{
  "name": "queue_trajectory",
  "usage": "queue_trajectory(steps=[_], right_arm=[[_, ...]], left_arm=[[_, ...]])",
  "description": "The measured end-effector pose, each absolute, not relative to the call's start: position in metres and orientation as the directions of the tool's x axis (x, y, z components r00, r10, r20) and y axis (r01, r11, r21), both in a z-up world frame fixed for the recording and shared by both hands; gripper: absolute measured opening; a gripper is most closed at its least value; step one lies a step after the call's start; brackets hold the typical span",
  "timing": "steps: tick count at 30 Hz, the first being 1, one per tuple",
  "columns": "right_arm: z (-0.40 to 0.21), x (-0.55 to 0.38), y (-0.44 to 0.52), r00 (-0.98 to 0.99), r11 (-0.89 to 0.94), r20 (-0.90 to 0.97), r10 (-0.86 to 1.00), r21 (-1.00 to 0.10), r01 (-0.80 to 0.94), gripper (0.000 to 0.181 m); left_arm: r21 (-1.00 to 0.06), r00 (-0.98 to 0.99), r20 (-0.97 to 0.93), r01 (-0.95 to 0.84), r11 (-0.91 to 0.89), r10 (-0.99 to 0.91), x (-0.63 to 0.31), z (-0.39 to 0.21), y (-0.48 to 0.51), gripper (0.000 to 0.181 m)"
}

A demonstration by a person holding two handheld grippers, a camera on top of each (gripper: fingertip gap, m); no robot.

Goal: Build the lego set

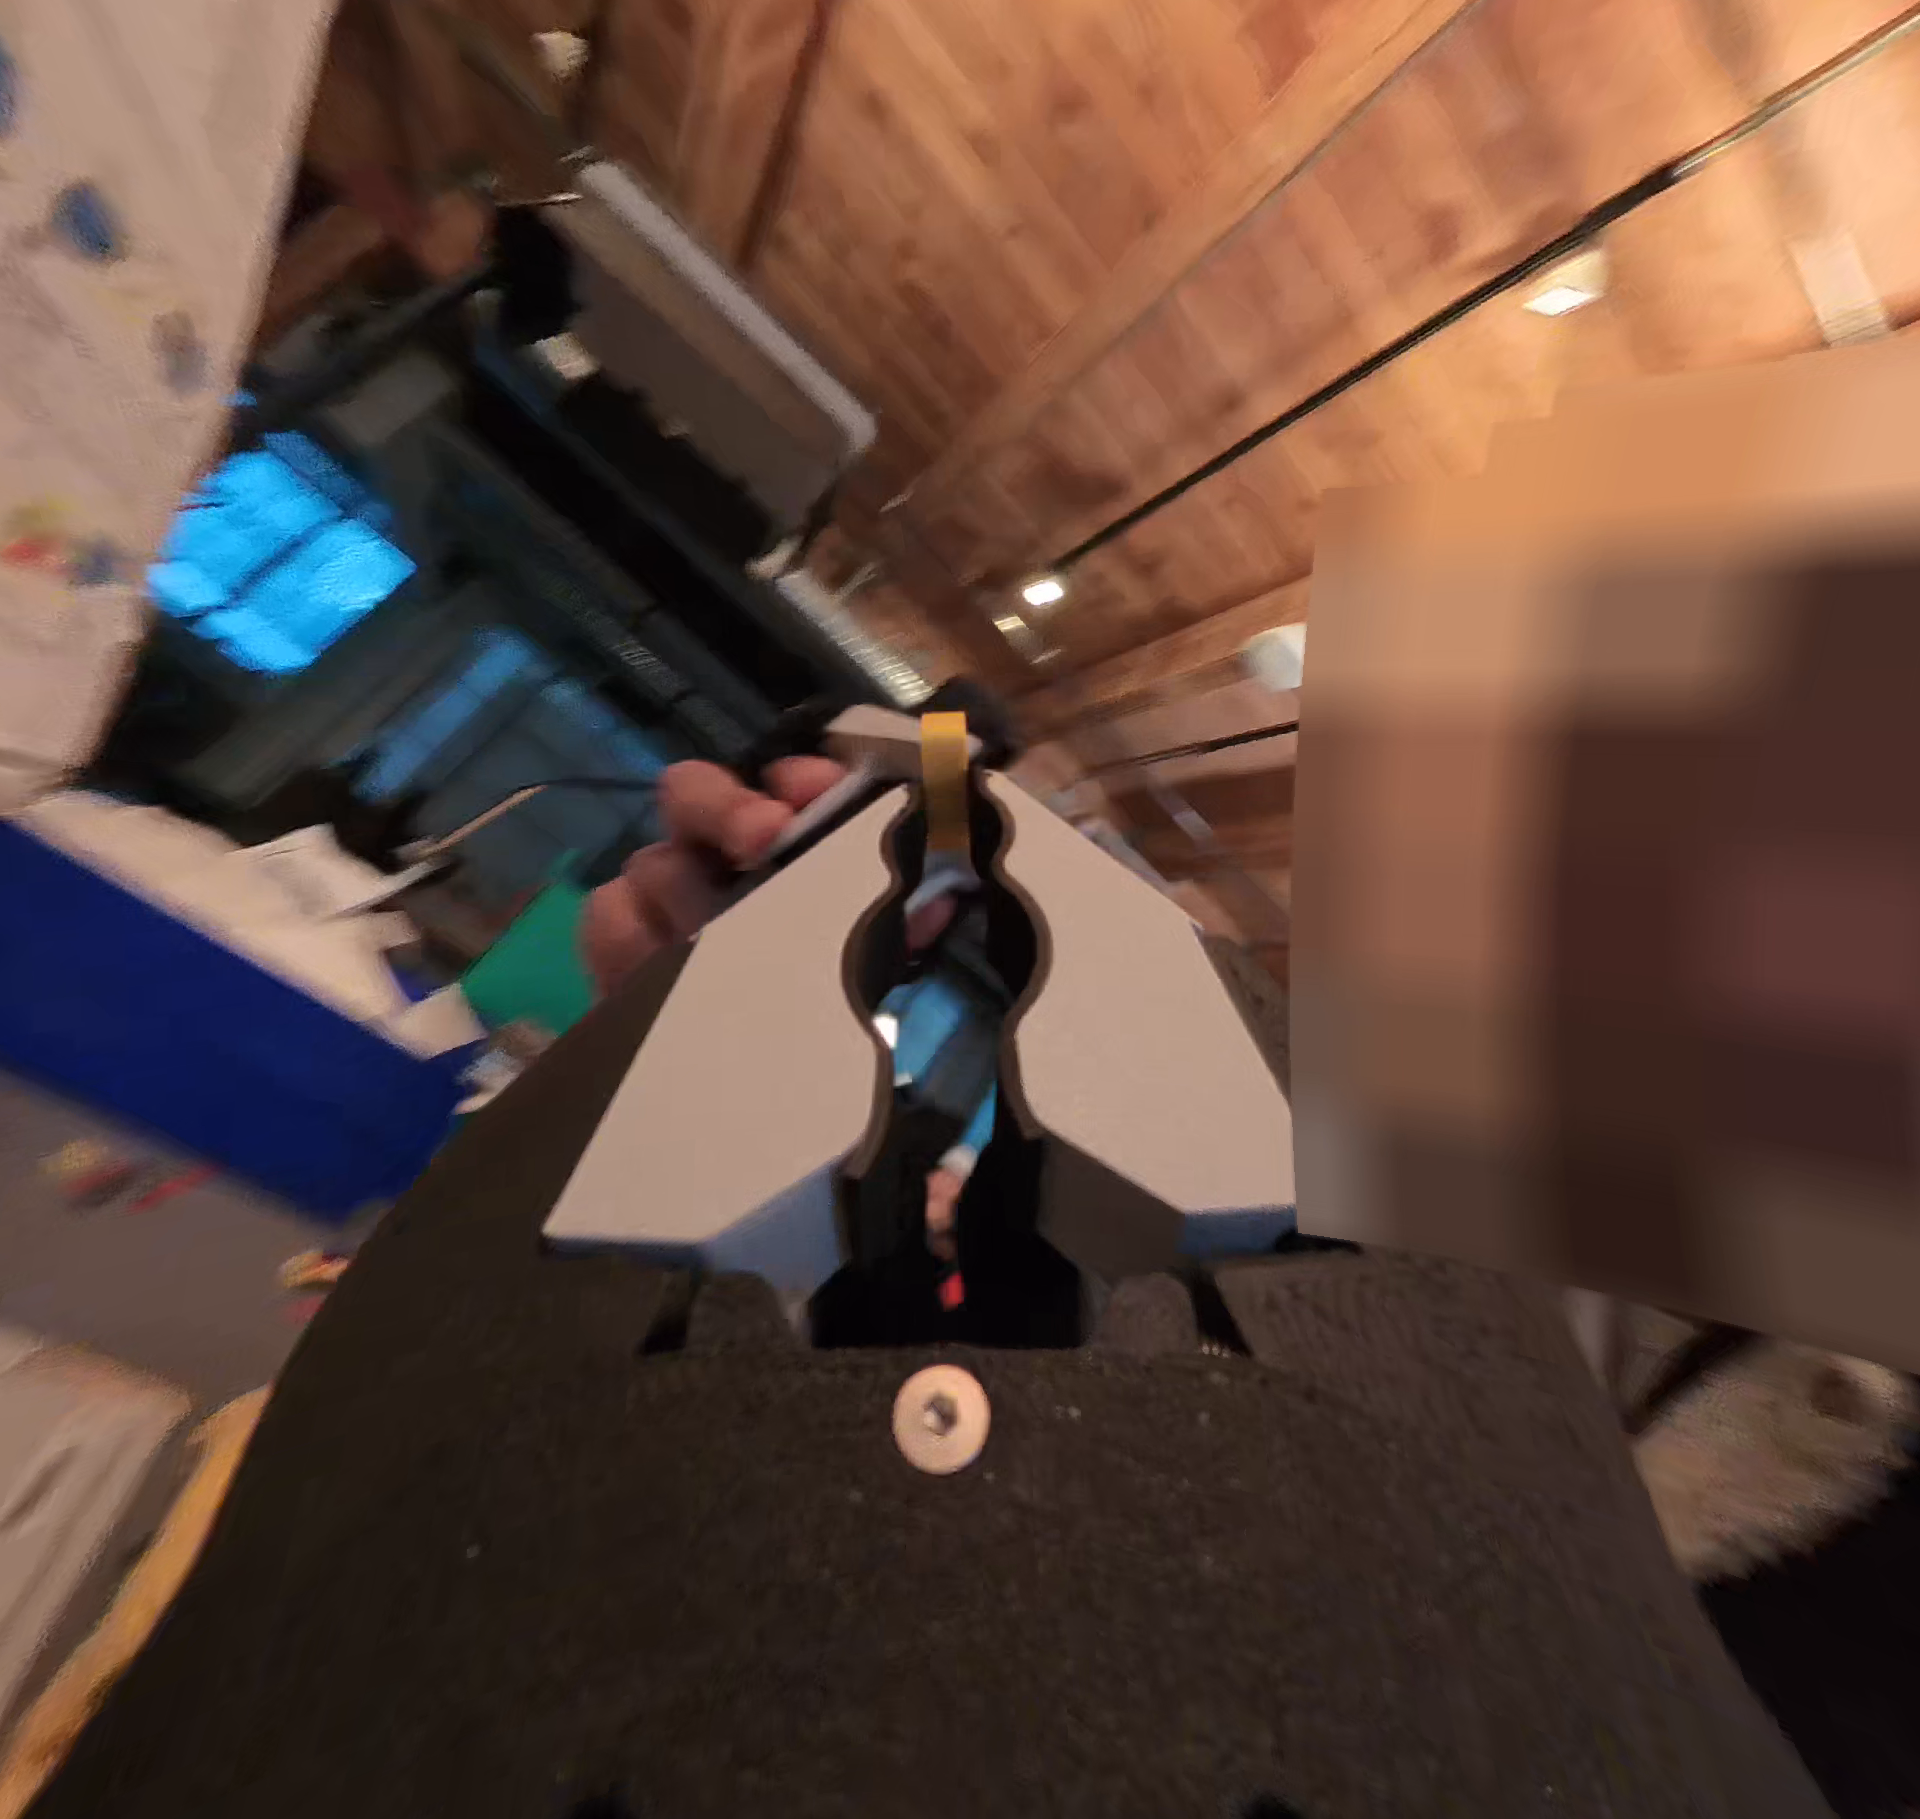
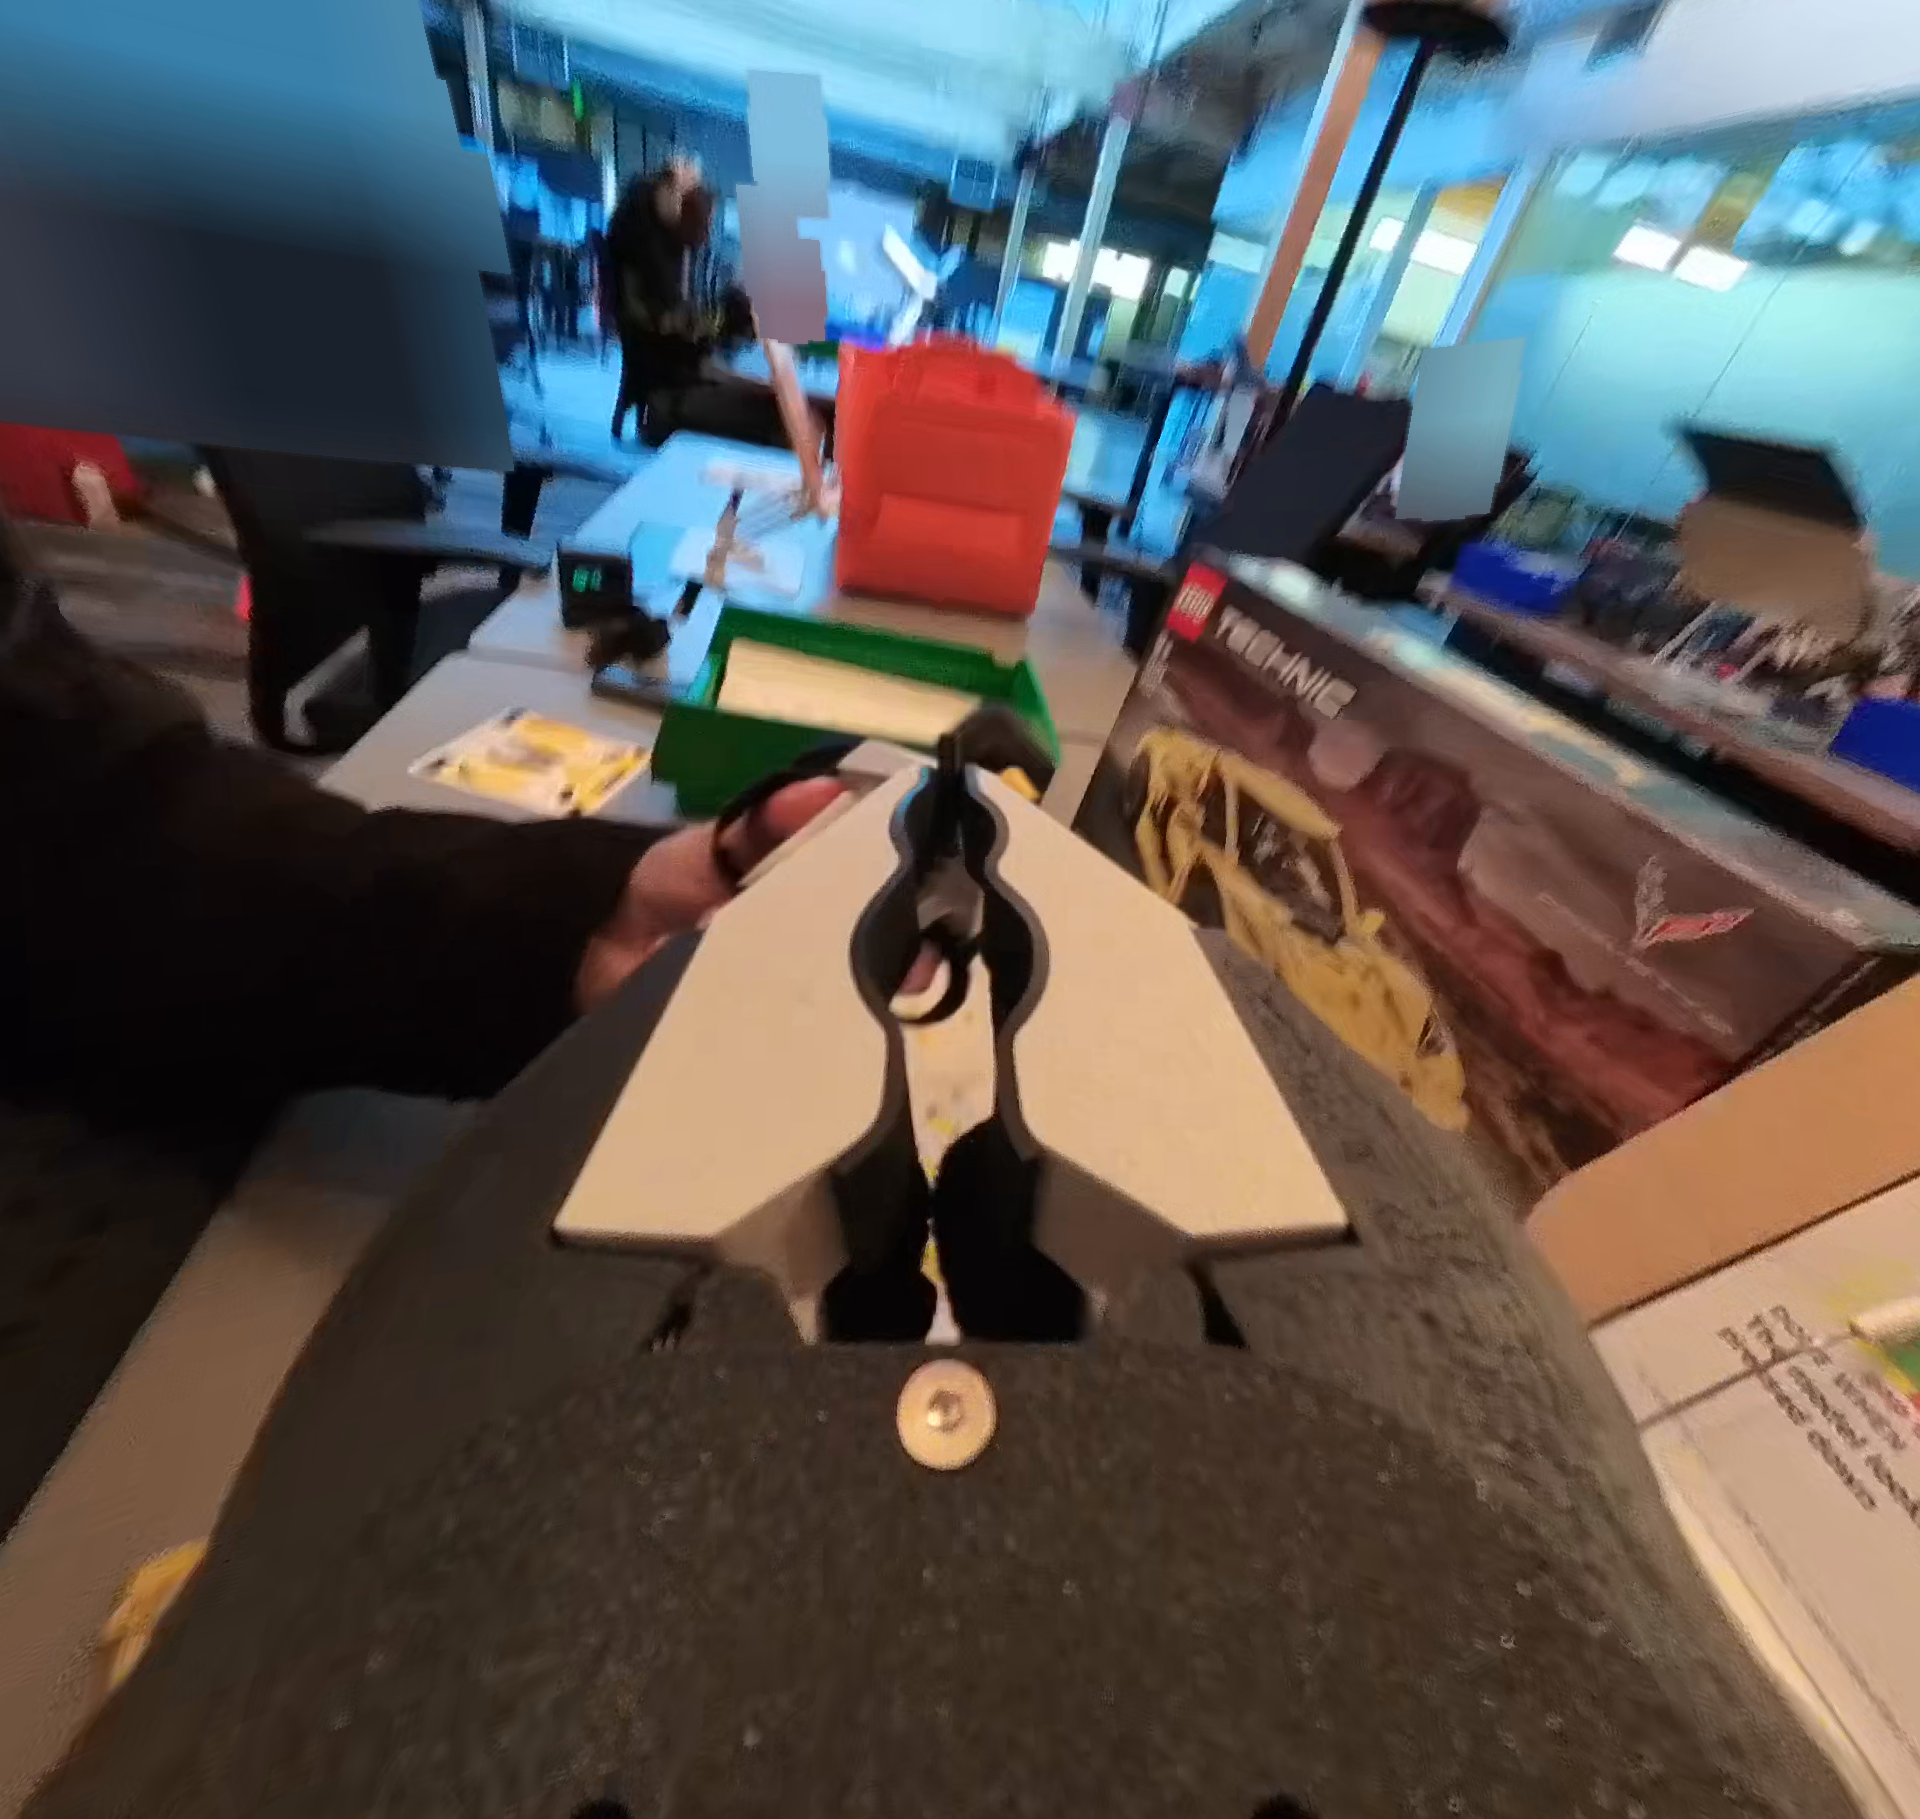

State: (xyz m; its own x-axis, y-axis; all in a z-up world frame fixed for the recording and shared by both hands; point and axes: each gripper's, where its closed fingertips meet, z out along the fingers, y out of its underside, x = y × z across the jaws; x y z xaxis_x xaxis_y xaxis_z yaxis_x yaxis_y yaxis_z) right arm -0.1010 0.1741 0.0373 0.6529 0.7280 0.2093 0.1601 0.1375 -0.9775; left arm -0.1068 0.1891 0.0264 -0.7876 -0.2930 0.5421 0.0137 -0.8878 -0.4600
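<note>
Two tongs are raised above the worktop [image 2: 499, 699]: left tongs [image 1: 945, 782] pinch a yellow piece [image 1: 943, 782], right tongs [image 2: 948, 782] pinch a black piece [image 2: 948, 782].

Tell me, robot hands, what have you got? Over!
Left gripper shut on a yellow piece. Right gripper shut on a black piece. A hand touches the right gripper's fingertips. Both raised off the table; nothing blocking. Over.

- Your thin yellow plastic lego piece [image 1: 944, 782] stands upright, pinched at the left gripper [image 1: 944, 801] tips.
- Your small black lego piece [image 2: 949, 793] sits clamped between the right gripper [image 2: 948, 805] tips.
</note>
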Motion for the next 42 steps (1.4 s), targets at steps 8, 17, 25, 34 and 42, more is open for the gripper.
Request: queue_trajectory(steps=[8,17,25,34,42], right_arm=[[-0.145,-0.105,0.018,0.455,-0.44,-0.077,0.887,-0.44,0.783,0.003],[-0.247,-0.097,-0.036,0.595,-0.433,0.055,0.801,-0.633,0.642,0.004],[-0.243,-0.089,-0.041,0.639,-0.446,0.048,0.767,-0.675,0.587,0.011],[-0.245,-0.089,-0.034,0.637,-0.409,0.096,0.765,-0.692,0.595,0.004],[-0.013,-0.068,0.062,0.678,0.159,0.528,0.512,-0.833,0.529,0.003]], left_arm=[[-0.621,-0.62,0.548,0.148,-0.77,-0.561,-0.115,0.026,0.21,0.007],[-0.714,-0.693,0.436,0.122,-0.69,-0.574,-0.106,0.03,0.163,0.007],[-0.696,-0.695,0.444,0.13,-0.707,-0.565,-0.107,0.026,0.169,0.007],[-0.719,-0.759,0.431,0.038,-0.694,-0.488,-0.104,0.021,0.146,0.007],[-0.742,-0.896,0.375,-0.135,-0.656,-0.239,-0.115,0.024,0.088,0.007]])
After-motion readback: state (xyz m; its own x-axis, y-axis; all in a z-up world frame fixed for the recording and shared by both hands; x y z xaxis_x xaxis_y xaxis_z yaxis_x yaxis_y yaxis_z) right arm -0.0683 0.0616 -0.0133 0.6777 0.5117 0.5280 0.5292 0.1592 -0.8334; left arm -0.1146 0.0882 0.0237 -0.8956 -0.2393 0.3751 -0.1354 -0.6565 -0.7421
